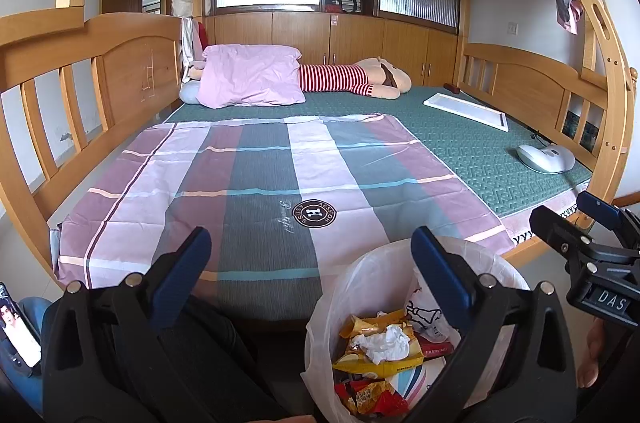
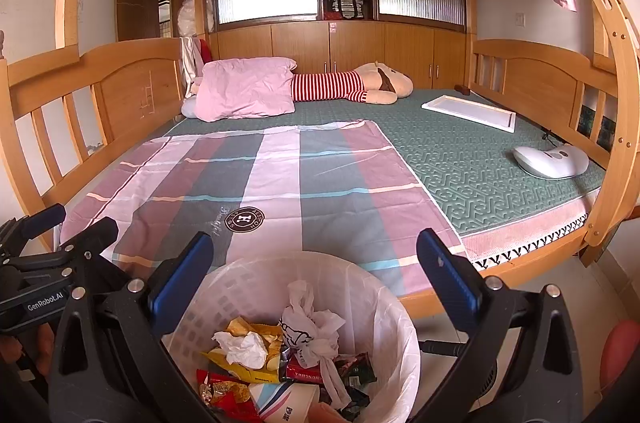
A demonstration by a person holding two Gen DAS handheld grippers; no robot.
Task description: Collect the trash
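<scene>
A white bin (image 2: 384,307) lined with a clear bag stands on the floor at the foot of the bed. It holds crumpled tissue (image 2: 242,347), a knotted white plastic bag (image 2: 310,329), yellow and red snack wrappers (image 2: 224,393) and a red packet. My right gripper (image 2: 316,271) hangs open directly above the bin with nothing between its fingers. In the left wrist view the same bin (image 1: 334,303) sits at lower right, and my left gripper (image 1: 312,263) is open and empty over the bed's edge, just left of the bin. The right gripper's tool (image 1: 588,243) shows at the right edge.
A wooden bunk bed (image 2: 132,91) carries a striped sheet (image 2: 256,183), a pink pillow (image 2: 244,89), a long plush toy (image 2: 360,85), a white frame (image 2: 468,111) and a white device (image 2: 550,161). A phone (image 1: 16,331) shows at lower left. A person's hand (image 1: 592,351) holds the right tool.
</scene>
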